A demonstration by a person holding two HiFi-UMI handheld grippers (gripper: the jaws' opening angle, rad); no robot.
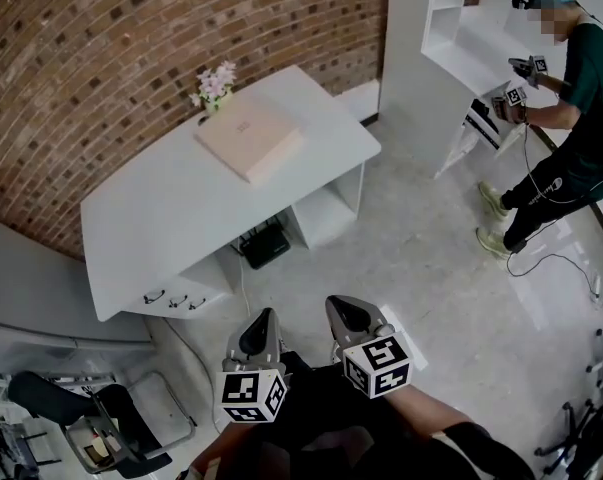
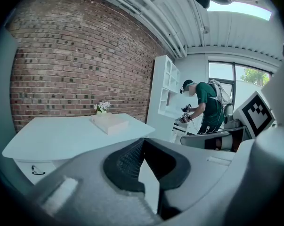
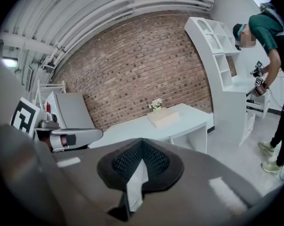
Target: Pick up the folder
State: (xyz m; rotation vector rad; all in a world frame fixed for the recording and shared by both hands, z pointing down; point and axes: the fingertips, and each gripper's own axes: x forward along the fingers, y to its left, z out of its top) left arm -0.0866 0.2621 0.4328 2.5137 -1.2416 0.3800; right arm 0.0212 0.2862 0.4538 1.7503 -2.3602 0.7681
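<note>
The folder is a flat pale-pink block lying on the white desk, near the desk's far edge beside a small pot of flowers. It also shows far off in the left gripper view, folder, and in the right gripper view, folder. My left gripper and right gripper hang side by side over the floor, well short of the desk. Both point toward it. The left gripper is shut with nothing in it, and so is the right gripper.
A brick wall runs behind the desk. A tall white shelf unit stands to the right, where another person works with grippers. A black box sits under the desk. An office chair is at lower left. A cable lies on the floor.
</note>
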